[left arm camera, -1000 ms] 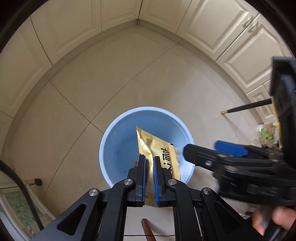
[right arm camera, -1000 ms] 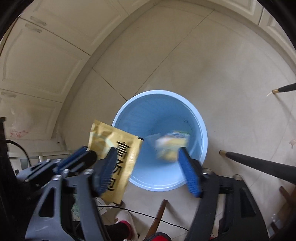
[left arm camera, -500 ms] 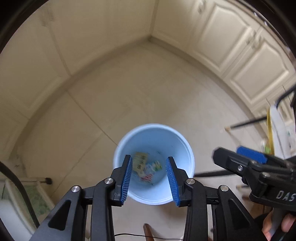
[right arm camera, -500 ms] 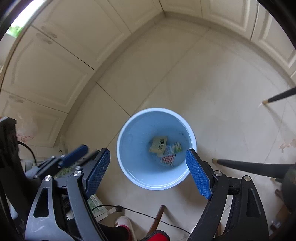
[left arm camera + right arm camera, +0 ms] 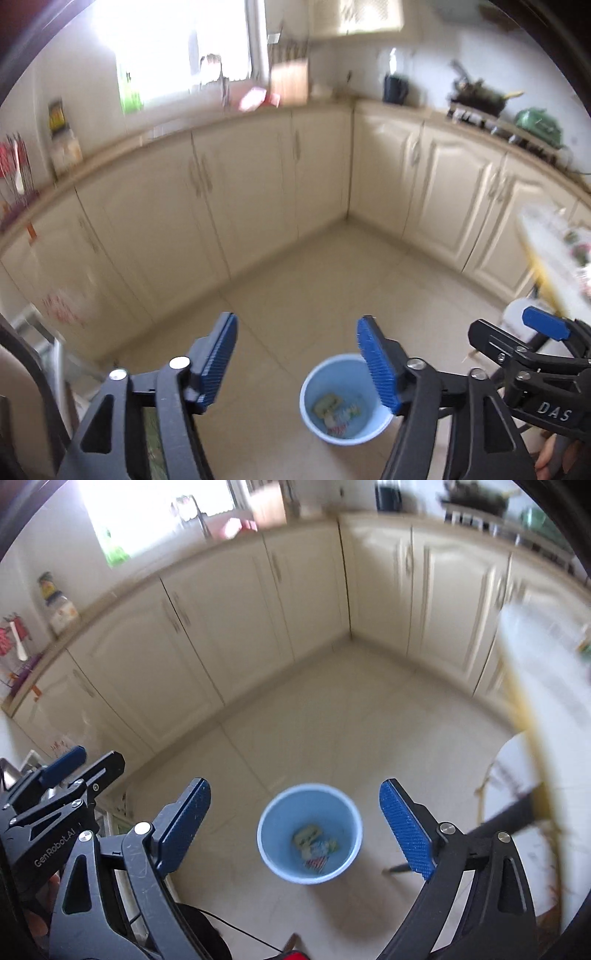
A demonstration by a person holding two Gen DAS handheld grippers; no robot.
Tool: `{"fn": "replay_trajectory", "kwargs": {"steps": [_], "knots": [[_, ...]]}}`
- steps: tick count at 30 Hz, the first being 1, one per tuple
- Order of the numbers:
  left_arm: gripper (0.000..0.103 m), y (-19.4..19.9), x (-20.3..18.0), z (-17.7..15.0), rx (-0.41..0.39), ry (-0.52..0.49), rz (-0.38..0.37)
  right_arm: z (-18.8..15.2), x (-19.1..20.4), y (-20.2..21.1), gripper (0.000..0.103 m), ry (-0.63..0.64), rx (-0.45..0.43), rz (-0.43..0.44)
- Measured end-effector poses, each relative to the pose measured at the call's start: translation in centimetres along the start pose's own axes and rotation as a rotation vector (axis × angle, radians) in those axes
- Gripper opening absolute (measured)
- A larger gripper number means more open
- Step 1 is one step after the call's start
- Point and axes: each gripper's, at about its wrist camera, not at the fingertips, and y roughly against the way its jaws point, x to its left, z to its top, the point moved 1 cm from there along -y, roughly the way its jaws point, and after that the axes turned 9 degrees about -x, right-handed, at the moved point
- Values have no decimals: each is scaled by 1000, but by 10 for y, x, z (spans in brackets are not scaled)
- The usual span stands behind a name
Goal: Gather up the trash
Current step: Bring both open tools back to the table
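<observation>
Cream kitchen cabinets [image 5: 229, 635] wrap around a pale tiled floor [image 5: 332, 716], with a blurred table [image 5: 554, 251] at the right edge. On the floor stands a light blue bin [image 5: 309, 833], upright, holding several wrappers [image 5: 314, 845] at its bottom: a yellowish packet, a blue-green one and a red-striped one. Above it the right claw [image 5: 295, 823] and the left claw [image 5: 297, 363] both stand released, jaws just opened wider, nothing between them.
</observation>
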Motion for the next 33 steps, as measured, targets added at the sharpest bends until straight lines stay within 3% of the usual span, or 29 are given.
{"fn": "replay_trajectory", "kwargs": {"steps": [4, 6, 10, 12, 15, 19, 23, 26, 30, 33], "knots": [[82, 69, -43, 21, -153, -14, -61, 16, 3, 80, 95, 27, -134, -42], [84, 119, -60, 13, -217, -27, -84, 23, -2, 131, 100, 47, -214, -81], [101, 179, -84, 21, -362, -33, -128, 31, -16, 216, 103, 42, -354, -148], [102, 219, -98, -6, -417, -40, -165, 35, -22, 266, 103, 29, -428, -179], [102, 252, -124, -15, -491, -78, -203, 34, -27, 323, 103, 42, -524, -248], [102, 274, -159, -48, -583, -82, -233, 30, -29, 394, 103, 72, -645, -344], [102, 340, -110, -127, -639, -69, -270, 27, -29, 434, 103, 79, -725, -415], [102, 368, -79, -163, -664, -71, -296, 24, -32, 454, 103, 68, -765, -446], [102, 372, -83, -174, -671, -70, -331, 20, -49, 464, 103, 43, -779, -491], [102, 363, -86, -157, -656, -69, -356, 15, -70, 465, 103, 21, -771, -529]]}}
